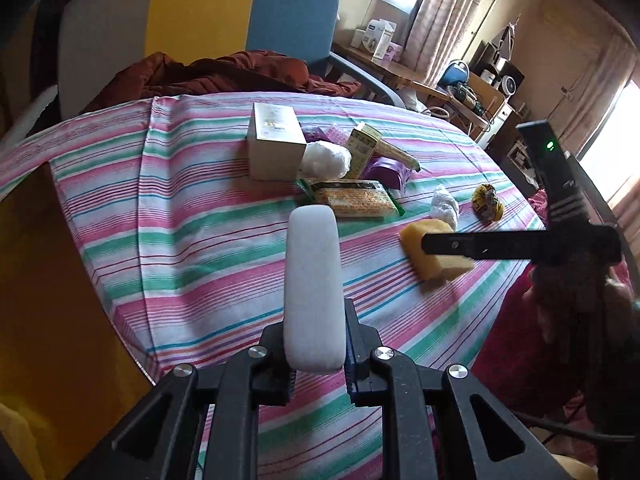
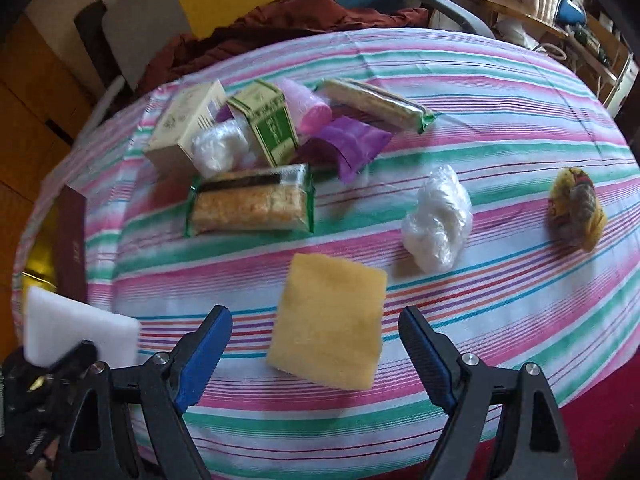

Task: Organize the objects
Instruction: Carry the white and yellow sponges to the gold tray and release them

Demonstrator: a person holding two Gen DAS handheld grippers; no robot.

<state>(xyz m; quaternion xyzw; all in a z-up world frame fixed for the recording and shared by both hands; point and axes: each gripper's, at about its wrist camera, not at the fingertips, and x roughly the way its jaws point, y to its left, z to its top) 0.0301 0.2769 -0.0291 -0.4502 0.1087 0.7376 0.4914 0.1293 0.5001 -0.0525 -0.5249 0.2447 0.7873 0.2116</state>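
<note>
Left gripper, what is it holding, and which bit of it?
The left gripper is shut on a white sponge, pinching its near end. The right gripper holds nothing.

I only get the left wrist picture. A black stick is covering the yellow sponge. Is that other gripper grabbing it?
Observer: No. In the right wrist view the right gripper has its jaws wide open, one on each side of the yellow sponge, not pinching it.
Operator: Is the sponge flat on the table?
Observer: It looks flat on the striped tablecloth, a square face up.
Operator: Anything I can't see on my left?
Observer: Yes, a dark red box stands at the table's left edge, behind the white foam block that the left gripper holds.
</note>
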